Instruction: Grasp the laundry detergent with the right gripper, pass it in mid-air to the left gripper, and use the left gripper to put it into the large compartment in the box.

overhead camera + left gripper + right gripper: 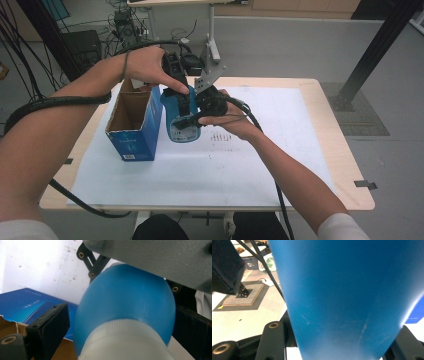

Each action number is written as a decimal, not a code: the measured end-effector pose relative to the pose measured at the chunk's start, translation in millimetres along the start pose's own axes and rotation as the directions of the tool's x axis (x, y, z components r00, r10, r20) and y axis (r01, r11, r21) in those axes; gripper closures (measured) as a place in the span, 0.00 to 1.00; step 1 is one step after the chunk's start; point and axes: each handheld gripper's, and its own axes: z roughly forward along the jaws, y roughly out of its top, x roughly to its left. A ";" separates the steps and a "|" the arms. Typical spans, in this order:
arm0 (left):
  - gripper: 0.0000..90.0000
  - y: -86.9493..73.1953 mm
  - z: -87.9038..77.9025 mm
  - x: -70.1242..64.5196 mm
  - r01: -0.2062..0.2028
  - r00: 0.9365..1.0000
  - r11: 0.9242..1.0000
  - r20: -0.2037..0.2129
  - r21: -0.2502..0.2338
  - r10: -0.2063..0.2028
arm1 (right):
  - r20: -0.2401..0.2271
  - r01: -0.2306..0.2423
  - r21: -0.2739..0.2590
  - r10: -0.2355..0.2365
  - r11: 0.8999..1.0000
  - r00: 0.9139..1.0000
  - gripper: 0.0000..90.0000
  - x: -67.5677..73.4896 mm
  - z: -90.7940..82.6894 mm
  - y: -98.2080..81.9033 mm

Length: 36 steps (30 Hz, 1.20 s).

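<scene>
Blue bottle (342, 297): seen closest in the right gripper view, clamped between the jaws of the right tool (212, 107); held above the desk (320, 150), just beside the open blue carton (135, 120). Desk: covered by a white sheet (250, 150), on which the carton is stood upright. Left tool (177, 85): set over the bottle's white-capped end (125, 340), a jaw at either side; whether the pads press cannot be told.

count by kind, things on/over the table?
Blue bottle: 1
Blue open box: 1
Hand-held grippers: 2, left, right
White sheet on the table: 1
Total: 5
</scene>
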 end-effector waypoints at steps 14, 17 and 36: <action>0.07 -0.4 -1.3 -1.0 -0.002 1.000 1.000 -0.002 -0.006 0.002 | 0.005 0.001 0.001 -0.001 1.000 1.000 0.49 0.1 -0.8 0.2; 0.07 -0.7 -1.2 -0.9 -0.003 1.000 1.000 -0.002 -0.008 0.003 | 0.005 0.004 -0.003 -0.004 1.000 1.000 0.49 0.0 -0.8 0.3; 0.07 -0.4 -2.5 -0.8 -0.007 1.000 1.000 -0.007 -0.018 0.007 | 0.021 -0.002 -0.002 0.002 1.000 1.000 0.49 -0.2 -2.8 0.9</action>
